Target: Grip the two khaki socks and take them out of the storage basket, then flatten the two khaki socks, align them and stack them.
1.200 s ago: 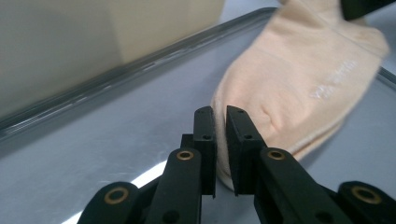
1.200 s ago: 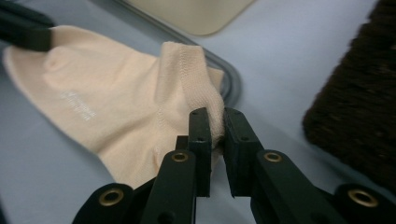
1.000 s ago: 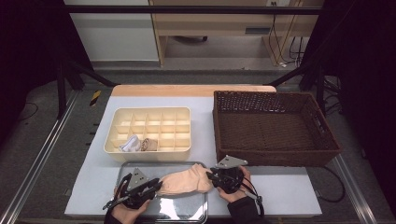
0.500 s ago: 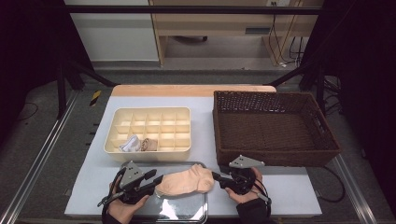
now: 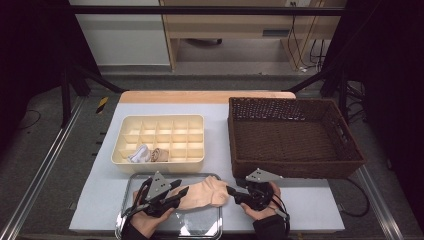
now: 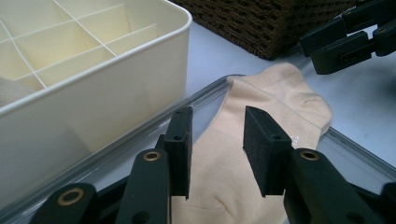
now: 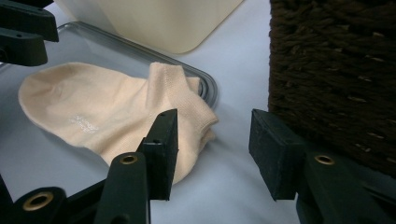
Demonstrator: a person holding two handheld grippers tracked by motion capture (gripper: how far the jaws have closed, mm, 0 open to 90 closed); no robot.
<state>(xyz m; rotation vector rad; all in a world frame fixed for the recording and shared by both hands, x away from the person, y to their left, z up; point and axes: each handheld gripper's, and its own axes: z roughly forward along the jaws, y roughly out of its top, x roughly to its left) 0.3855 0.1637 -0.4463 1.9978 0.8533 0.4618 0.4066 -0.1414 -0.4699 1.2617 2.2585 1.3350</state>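
Note:
A beige sock [image 5: 202,194] lies flat on a shiny tray [image 5: 200,227], its cuff hanging over the tray's right rim. My left gripper [image 5: 179,189] hovers over the toe end. Its jaws have just been opening and stand open above the sock [image 6: 280,93] without pressing it. My right gripper [image 5: 231,193] sits just right of the cuff. Its jaws have also just been opening and are open, with bare table between them. In the right gripper view [image 7: 212,140] the sock [image 7: 107,112] lies to the left of the jaws.
A cream divided organizer [image 5: 160,137] stands behind the tray with a white roll [image 5: 137,154] and a tan roll [image 5: 159,154] in its front compartments. A dark wicker basket [image 5: 295,135] fills the right side, close to my right gripper.
Both grippers have let go of the sock and drawn apart, the left one leftward and up, the right one rightward. The sock now rests spread on the tray.

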